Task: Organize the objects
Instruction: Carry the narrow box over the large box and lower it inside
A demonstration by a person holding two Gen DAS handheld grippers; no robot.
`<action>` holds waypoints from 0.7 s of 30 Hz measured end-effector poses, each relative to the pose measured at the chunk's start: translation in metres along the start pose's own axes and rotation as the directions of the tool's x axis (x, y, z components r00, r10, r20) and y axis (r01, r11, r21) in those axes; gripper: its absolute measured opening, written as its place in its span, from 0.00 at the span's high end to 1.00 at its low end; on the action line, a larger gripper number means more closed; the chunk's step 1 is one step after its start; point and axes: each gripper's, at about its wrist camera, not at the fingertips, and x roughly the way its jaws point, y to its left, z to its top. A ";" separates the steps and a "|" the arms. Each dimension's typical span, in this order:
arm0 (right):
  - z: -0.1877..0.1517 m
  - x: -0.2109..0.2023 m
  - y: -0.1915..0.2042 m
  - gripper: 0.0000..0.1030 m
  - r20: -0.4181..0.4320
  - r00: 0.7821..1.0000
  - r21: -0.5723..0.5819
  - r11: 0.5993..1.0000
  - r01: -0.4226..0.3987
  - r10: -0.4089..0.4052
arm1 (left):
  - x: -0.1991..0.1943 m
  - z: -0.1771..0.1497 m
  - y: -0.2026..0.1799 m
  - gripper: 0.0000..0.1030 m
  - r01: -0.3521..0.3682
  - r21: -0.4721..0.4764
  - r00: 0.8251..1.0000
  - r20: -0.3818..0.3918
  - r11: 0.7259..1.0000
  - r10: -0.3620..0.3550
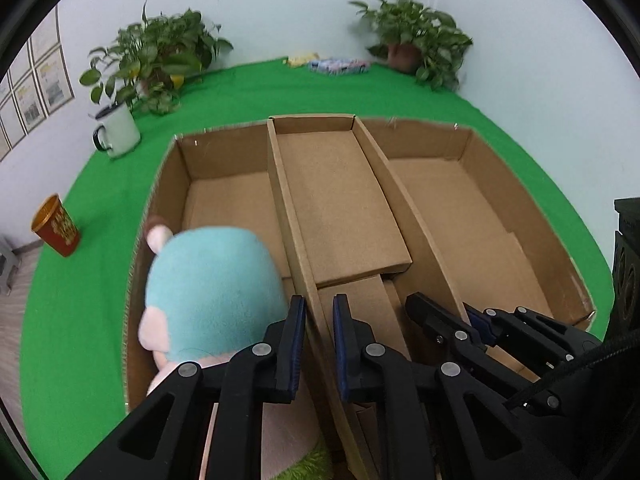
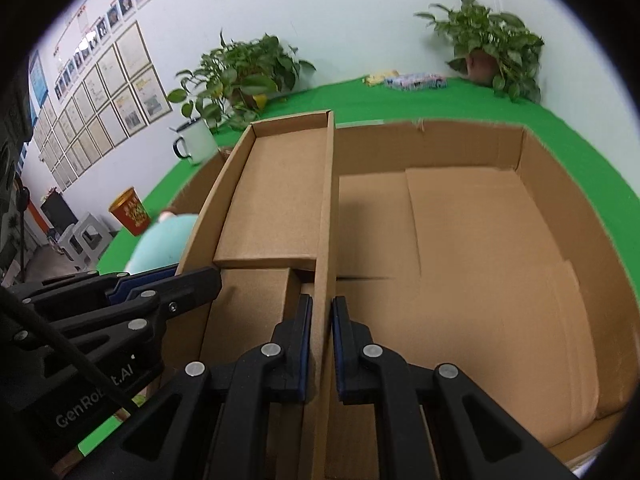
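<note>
A wide, shallow cardboard box (image 1: 420,140) lies on the green cloth. A narrow cardboard tray (image 1: 340,200) sits lengthwise in its middle, splitting it into a left and a right bay. My left gripper (image 1: 318,308) is shut on the tray's left wall near its front end. My right gripper (image 1: 444,308) is shut on the tray's right wall (image 2: 325,240), with blue pads on both sides of the card. In the right wrist view the right gripper (image 2: 322,308) fills the foreground and the left gripper (image 2: 192,276) reaches in from the left. A teal and pink plush toy (image 1: 212,292) lies in the left bay.
On the cloth left of the box stand a white mug (image 1: 118,132) and a tilted red paper cup (image 1: 56,226). Two potted plants (image 1: 160,64) (image 1: 416,36) and some colourful packets (image 1: 338,66) line the back wall. A black box (image 1: 628,260) stands at the right edge.
</note>
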 end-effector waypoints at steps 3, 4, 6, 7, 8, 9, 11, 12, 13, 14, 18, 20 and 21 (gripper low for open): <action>-0.004 0.010 0.000 0.92 -0.044 0.999 0.006 1.000 -0.002 0.002 | 0.015 -0.007 0.007 0.87 0.006 -0.018 0.999 -0.032 1.000 -0.007; -0.005 0.013 0.000 0.92 -0.057 0.998 0.003 1.000 -0.002 0.003 | 0.016 -0.008 0.008 0.86 0.005 -0.017 0.999 -0.035 1.000 -0.005; -0.005 0.018 0.002 0.92 -0.078 0.997 -0.012 1.000 -0.004 0.003 | 0.011 -0.012 0.010 0.86 0.002 -0.017 1.000 -0.023 1.000 -0.002; -0.006 0.020 0.004 0.92 -0.098 0.995 -0.026 1.000 0.010 -0.012 | 0.005 -0.013 0.011 0.86 0.004 -0.021 1.000 -0.014 1.000 -0.005; -0.005 0.024 0.004 0.92 -0.112 0.994 -0.030 0.999 0.016 -0.020 | -0.002 -0.014 0.010 0.85 0.005 -0.021 1.000 -0.007 1.000 -0.006; -0.006 0.027 0.005 0.91 -0.124 0.992 -0.032 0.999 0.022 -0.026 | -0.009 -0.015 0.011 0.83 0.006 -0.019 1.000 0.002 1.000 -0.006; -0.008 0.030 0.006 0.91 -0.126 0.991 -0.040 0.999 0.028 -0.033 | -0.027 -0.018 0.014 0.75 0.008 -0.018 0.999 0.040 1.000 -0.008; -0.009 0.030 0.008 0.89 -0.122 0.992 -0.050 0.998 0.031 -0.037 | -0.035 -0.020 0.016 0.68 0.005 -0.020 0.998 0.059 1.000 -0.004; -0.009 0.030 0.009 0.88 -0.123 0.992 -0.055 0.998 0.030 -0.036 | -0.041 -0.020 0.017 0.66 0.003 -0.023 0.997 0.072 1.000 -0.001; -0.008 0.030 0.010 0.88 -0.125 0.991 -0.059 0.998 0.030 -0.037 | -0.049 -0.023 0.018 0.65 0.003 -0.029 0.996 0.085 1.000 0.000; -0.006 0.026 0.010 0.86 -0.118 0.992 -0.070 0.997 0.031 -0.039 | -0.071 -0.034 0.021 0.65 0.001 -0.030 0.992 0.127 1.000 0.003; -0.005 0.013 0.008 0.67 -0.077 0.997 -0.069 0.997 0.019 -0.024 | -0.082 -0.041 0.021 0.64 -0.005 -0.021 0.989 0.149 1.000 0.008; -0.004 0.001 0.007 0.48 -0.039 0.999 -0.066 0.998 0.002 -0.005 | -0.087 -0.045 0.021 0.60 -0.006 -0.020 0.988 0.157 1.000 0.009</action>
